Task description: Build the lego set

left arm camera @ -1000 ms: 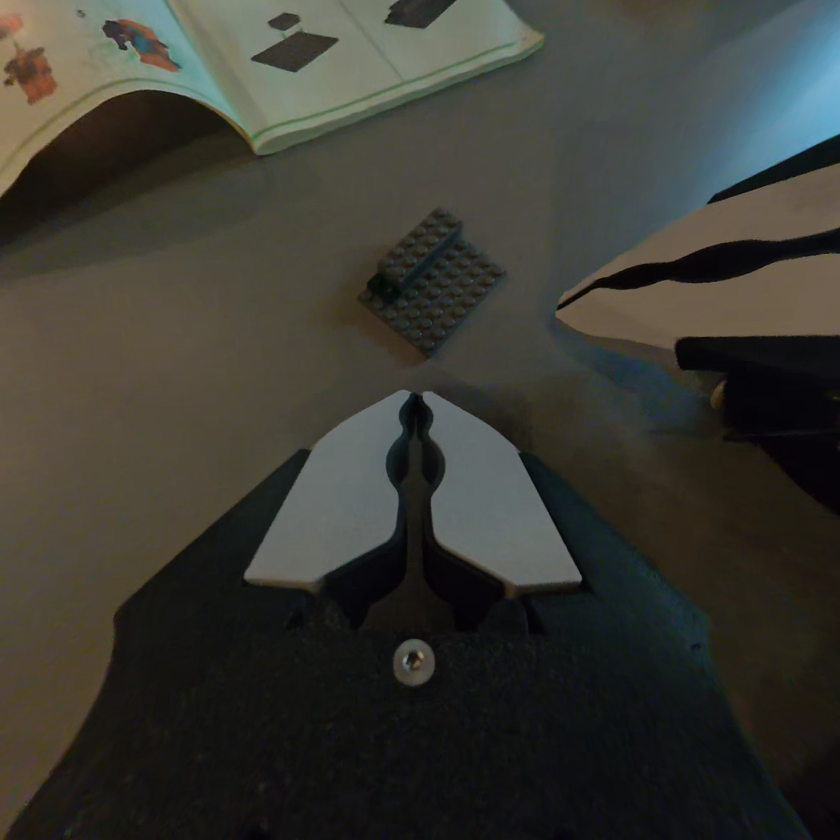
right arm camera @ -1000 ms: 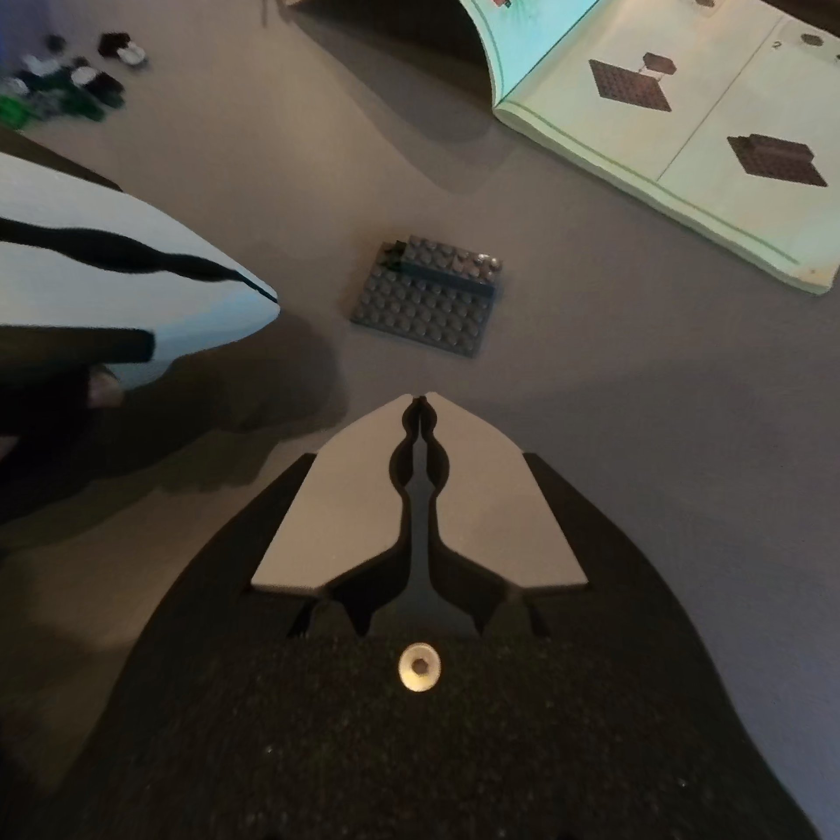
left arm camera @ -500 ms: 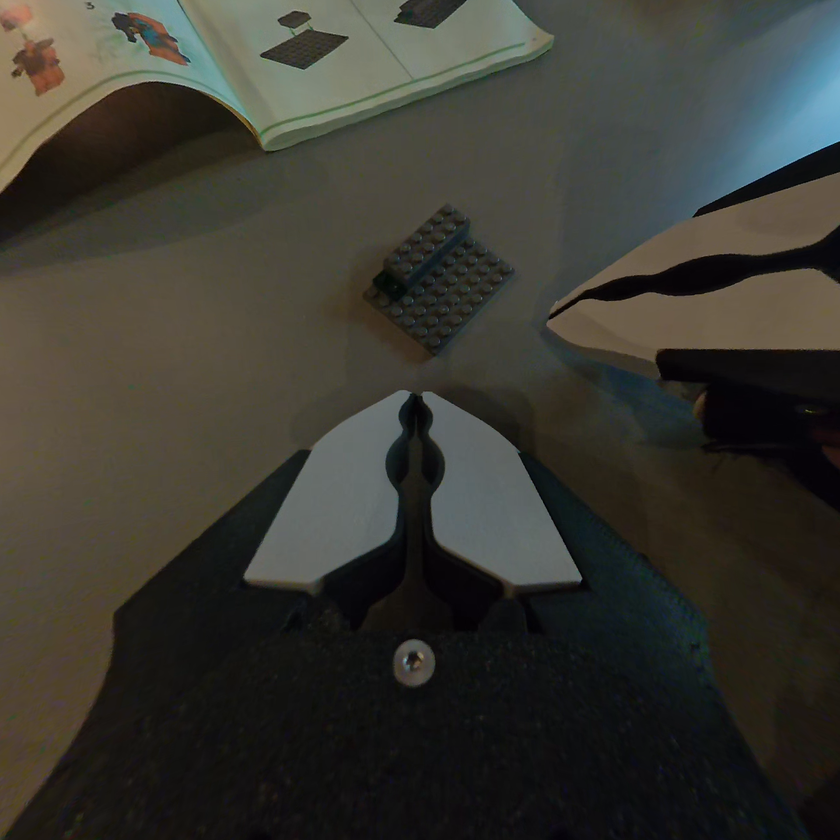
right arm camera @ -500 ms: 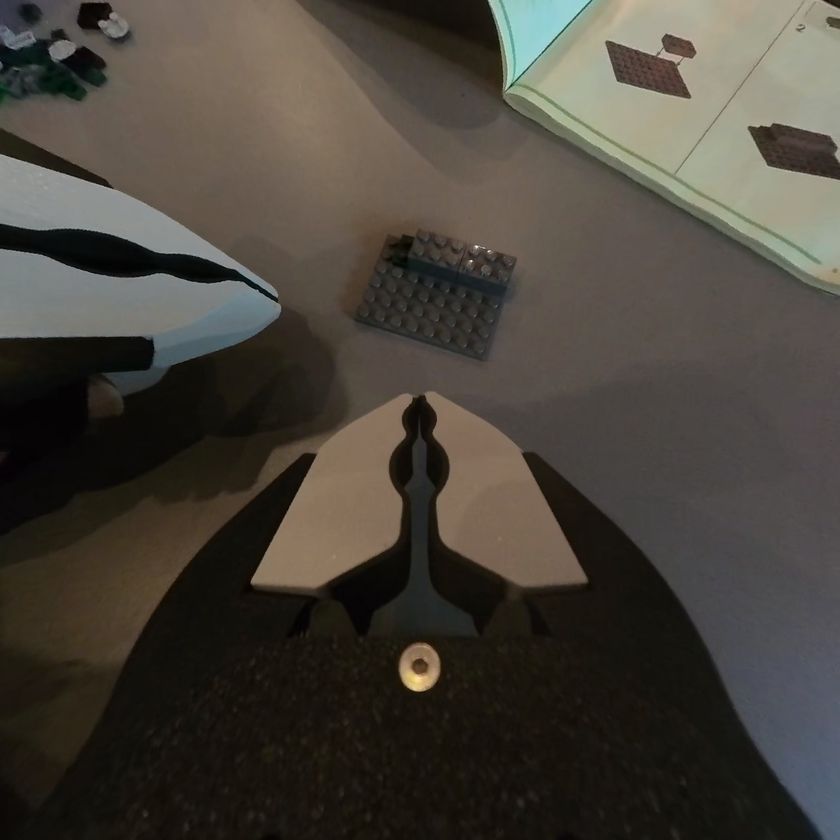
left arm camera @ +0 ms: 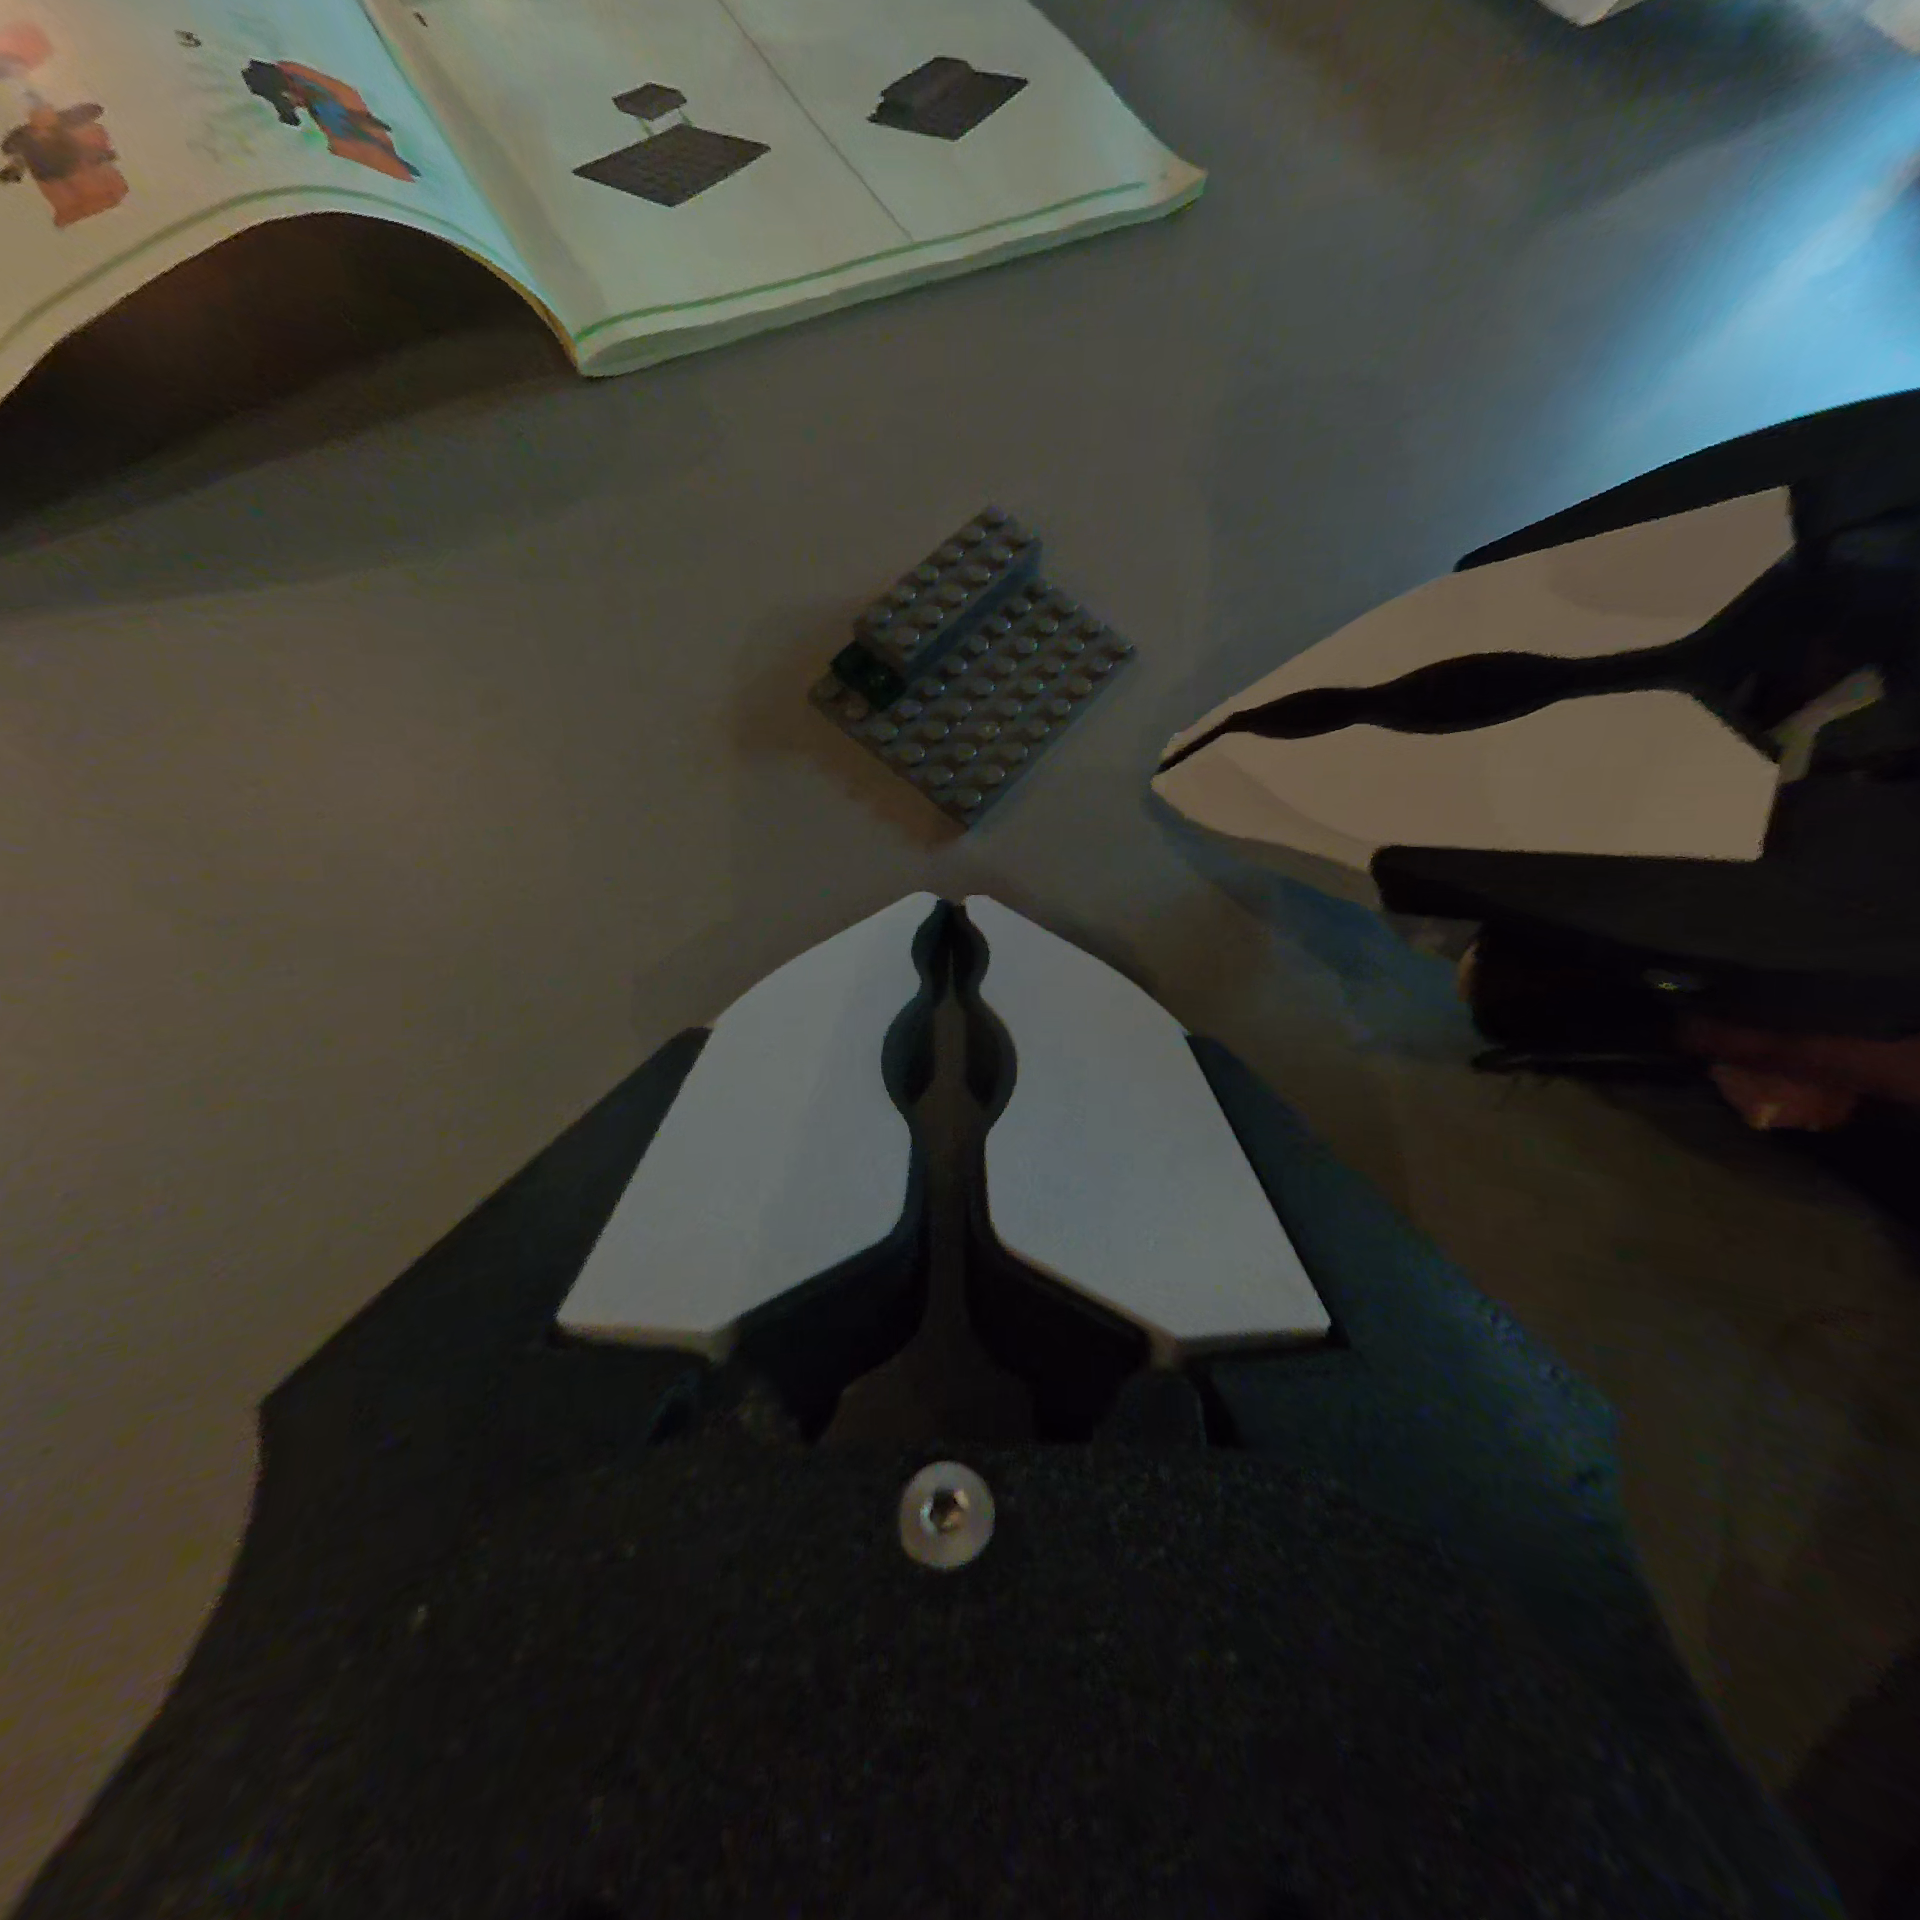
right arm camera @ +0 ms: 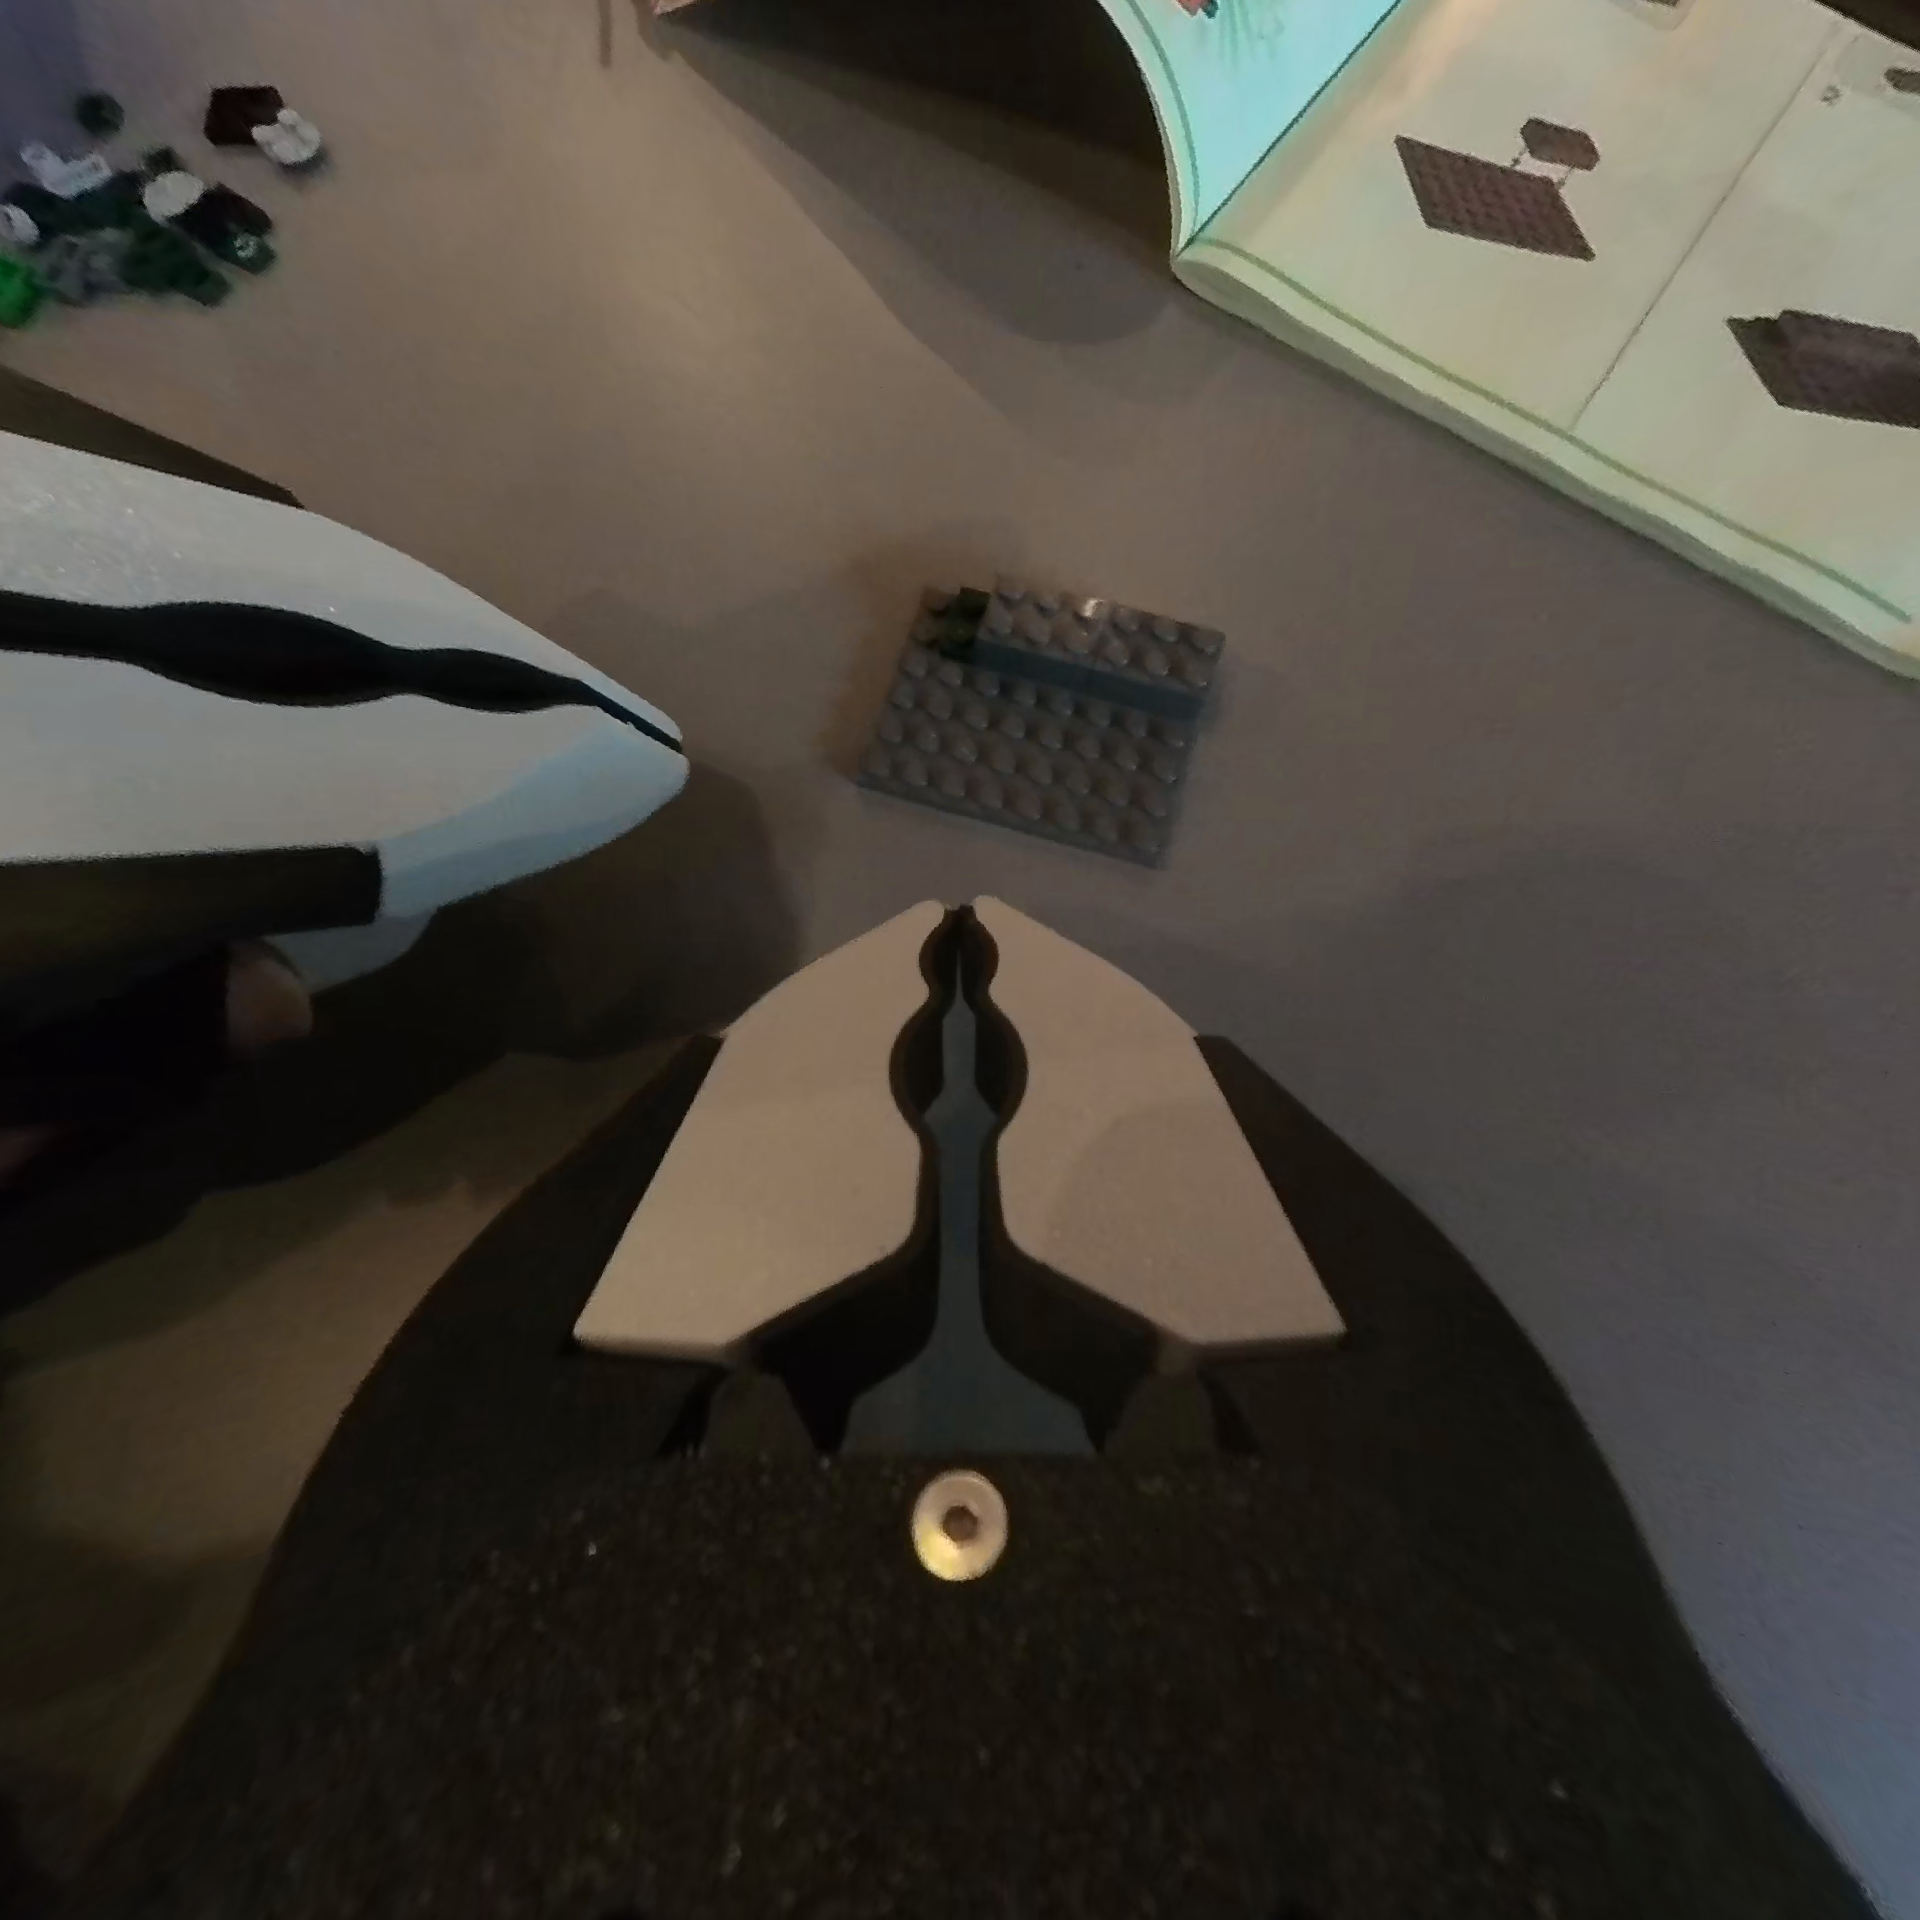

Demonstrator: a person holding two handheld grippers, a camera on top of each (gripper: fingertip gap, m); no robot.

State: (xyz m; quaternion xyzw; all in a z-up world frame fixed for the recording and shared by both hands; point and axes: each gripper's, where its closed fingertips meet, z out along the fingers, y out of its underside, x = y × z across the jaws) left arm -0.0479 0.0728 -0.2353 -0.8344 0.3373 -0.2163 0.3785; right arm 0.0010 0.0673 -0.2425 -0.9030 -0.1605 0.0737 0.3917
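A dark grey studded baseplate [left arm camera: 997,717] lies flat on the grey table, with a raised grey brick row [left arm camera: 945,597] along one edge and a small dark green piece [left arm camera: 868,670] at that row's end. The plate also shows in the right wrist view [right arm camera: 1029,758]. My left gripper [left arm camera: 953,902] is shut and empty, just short of the plate's near corner. My right gripper [right arm camera: 961,909] is shut and empty, just short of the plate's near edge. Each gripper shows in the other's view: the right one [left arm camera: 1174,764], the left one [right arm camera: 670,743].
An open instruction booklet [left arm camera: 727,177] lies beyond the plate, one page arched up; it also shows in the right wrist view [right arm camera: 1621,260]. A heap of small loose pieces [right arm camera: 145,223], green, black and white, lies at the far left. The grippers' ends are close to 6 cm from one another. My right tips are roughly 6 cm from the raised grey brick row [left arm camera: 945,597]. The right camera catches it too, in the right wrist view [right arm camera: 1073,640]. From either gripper's tips it is about 7 cm to the small dark green piece [left arm camera: 868,670]. It turns up in the right wrist view [right arm camera: 967,620] as well.
Both grippers have stayed shut and have shifted only slightly around the plate. The plate has not moved on the table.
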